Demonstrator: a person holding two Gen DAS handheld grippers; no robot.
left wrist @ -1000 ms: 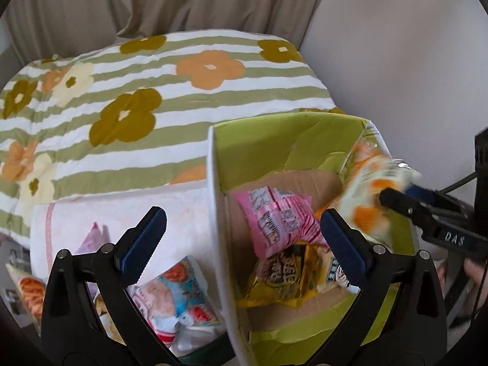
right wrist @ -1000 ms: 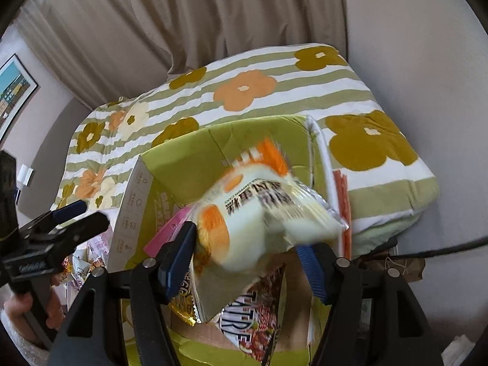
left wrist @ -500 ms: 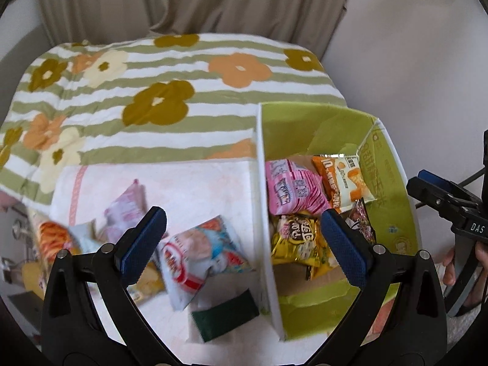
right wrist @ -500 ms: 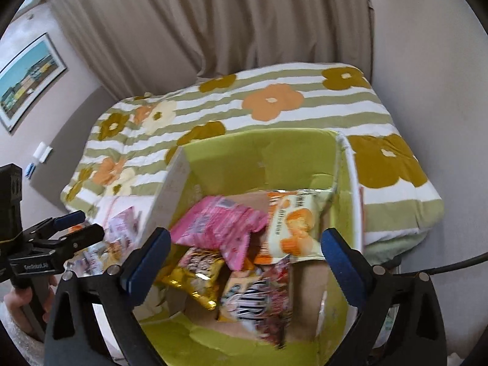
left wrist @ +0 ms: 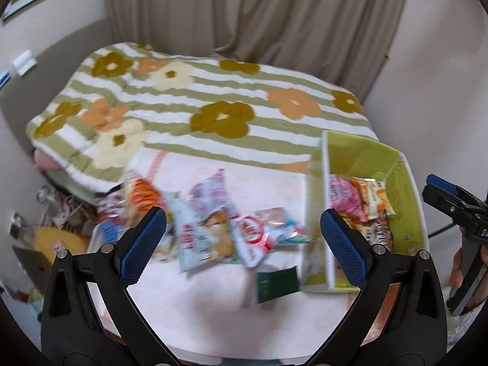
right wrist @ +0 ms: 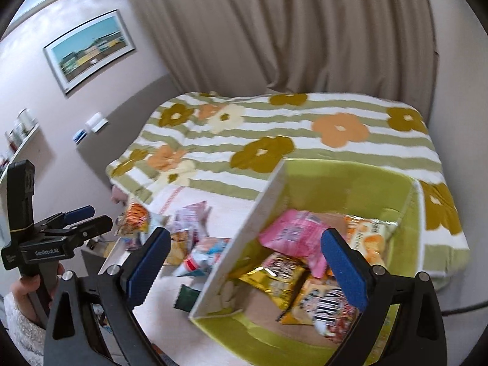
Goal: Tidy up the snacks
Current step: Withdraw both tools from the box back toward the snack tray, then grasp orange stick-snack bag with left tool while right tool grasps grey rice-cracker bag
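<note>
In the lower right of the right wrist view, a green box (right wrist: 350, 180) with a white outer wall, open at the top and holding several snack packets: a pink packet (right wrist: 292, 235) at the far left inside, an orange-and-white packet (right wrist: 369, 238) leaning against the right wall, a yellow packet (right wrist: 271, 277) and a black-and-white striped packet (right wrist: 329, 308) nearer the camera. Across the bottom of that view, the right gripper (right wrist: 244, 271) with jaws spread wide and nothing between the blue pads, having just been opening, the orange-and-white packet now lying in the box. At the left edge, the left gripper (right wrist: 85, 218) seen side-on, gripped by a hand (right wrist: 21, 292) in a fuzzy white sleeve. In the centre of the left wrist view, loose snacks on a pale pink cloth (left wrist: 213, 311): a light blue packet (left wrist: 201, 241), a red-and-white packet (left wrist: 259, 238) just right of it, an orange packet (left wrist: 140, 195) further left, blurred, and a small dark green packet (left wrist: 276, 283) close beside the box's near corner. Along the bottom there, the left gripper's own fingers standing wide apart, empty, framing the loose packets. In the upper half of both views, a striped floral blanket (left wrist: 198, 106) behind box and cloth, then a beige curtain (right wrist: 289, 30).
</note>
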